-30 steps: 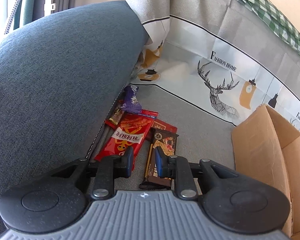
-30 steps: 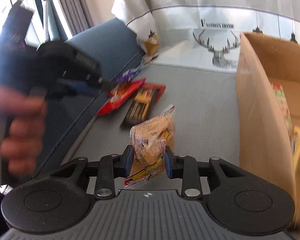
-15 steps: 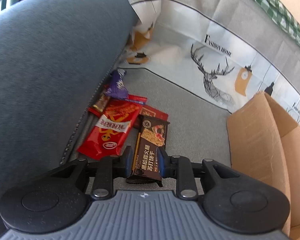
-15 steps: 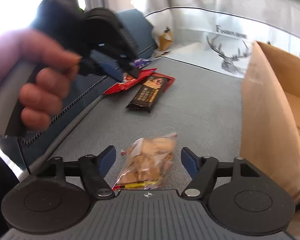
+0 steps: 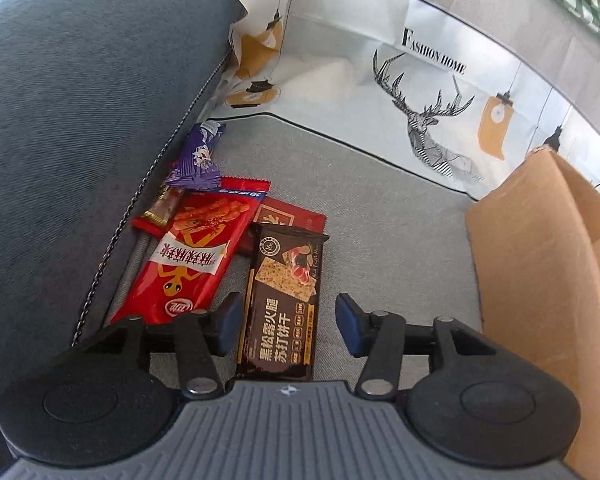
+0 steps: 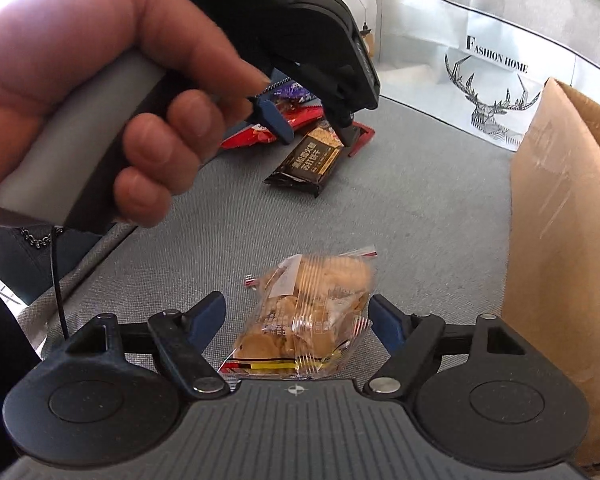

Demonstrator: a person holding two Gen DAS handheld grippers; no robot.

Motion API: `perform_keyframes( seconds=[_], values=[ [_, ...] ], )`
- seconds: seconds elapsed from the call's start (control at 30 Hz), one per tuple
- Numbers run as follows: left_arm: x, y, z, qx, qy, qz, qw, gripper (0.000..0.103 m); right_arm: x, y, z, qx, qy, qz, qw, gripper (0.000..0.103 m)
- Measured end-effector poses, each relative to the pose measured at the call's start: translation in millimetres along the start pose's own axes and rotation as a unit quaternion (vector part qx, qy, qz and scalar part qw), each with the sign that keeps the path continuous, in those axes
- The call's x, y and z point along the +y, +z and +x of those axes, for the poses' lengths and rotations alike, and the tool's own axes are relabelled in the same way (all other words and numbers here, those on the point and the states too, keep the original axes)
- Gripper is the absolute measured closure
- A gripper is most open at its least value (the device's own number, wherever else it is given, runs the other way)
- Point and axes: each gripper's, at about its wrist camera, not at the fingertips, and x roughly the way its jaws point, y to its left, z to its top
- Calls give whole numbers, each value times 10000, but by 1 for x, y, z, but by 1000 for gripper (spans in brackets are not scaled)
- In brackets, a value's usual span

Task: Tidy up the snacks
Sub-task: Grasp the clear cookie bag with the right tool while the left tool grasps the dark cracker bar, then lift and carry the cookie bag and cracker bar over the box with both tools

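Observation:
My left gripper (image 5: 286,322) is open, its fingers on either side of a dark brown cracker pack (image 5: 285,300) lying on the grey sofa seat; the pack also shows in the right wrist view (image 6: 310,160). Beside it lie a long red snack bag (image 5: 192,256), a flat red pack (image 5: 290,218), a purple wrapper (image 5: 198,156) and a small red-gold candy (image 5: 160,212). My right gripper (image 6: 298,320) is open around a clear bag of biscuits (image 6: 306,316) resting on the seat. The left gripper (image 6: 312,128) and the hand holding it show in the right wrist view.
An open cardboard box (image 5: 540,264) stands on the seat at the right, also in the right wrist view (image 6: 564,240). A dark grey sofa armrest (image 5: 80,100) rises on the left. A deer-print cloth (image 5: 428,92) covers the backrest.
My left gripper has opened wide around the brown cracker pack. My right gripper opened and let go of the biscuit bag, which now lies on the seat.

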Motion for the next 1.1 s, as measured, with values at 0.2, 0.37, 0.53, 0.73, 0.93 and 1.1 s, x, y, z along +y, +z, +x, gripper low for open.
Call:
perform_keyframes(
  seconds=[0.2, 0.37, 0.53, 0.73, 0.93, 1.1],
  values=[
    [-6, 3, 16, 82, 192, 190, 9996, 45, -3, 0, 5, 97, 55, 30, 9999, 27],
    [-10, 3, 24, 132, 320, 325, 9989, 45, -8, 1, 9, 122, 43, 79, 9999, 44],
    [-14, 2, 26, 134, 400, 460, 9981, 46, -12, 3, 7, 7, 19, 194, 9998, 49],
    [-15, 0, 26, 129, 489, 637, 9967, 60, -17, 5, 4, -131, -55, 371, 9992, 49],
    [-15, -2, 14, 72, 453, 654, 9968, 60, -20, 5, 5, -130, -122, 424, 9989, 49],
    [-13, -12, -4, 180, 484, 713, 9961, 60, -20, 2, 1, -162, -144, 526, 9984, 49]
  ],
)
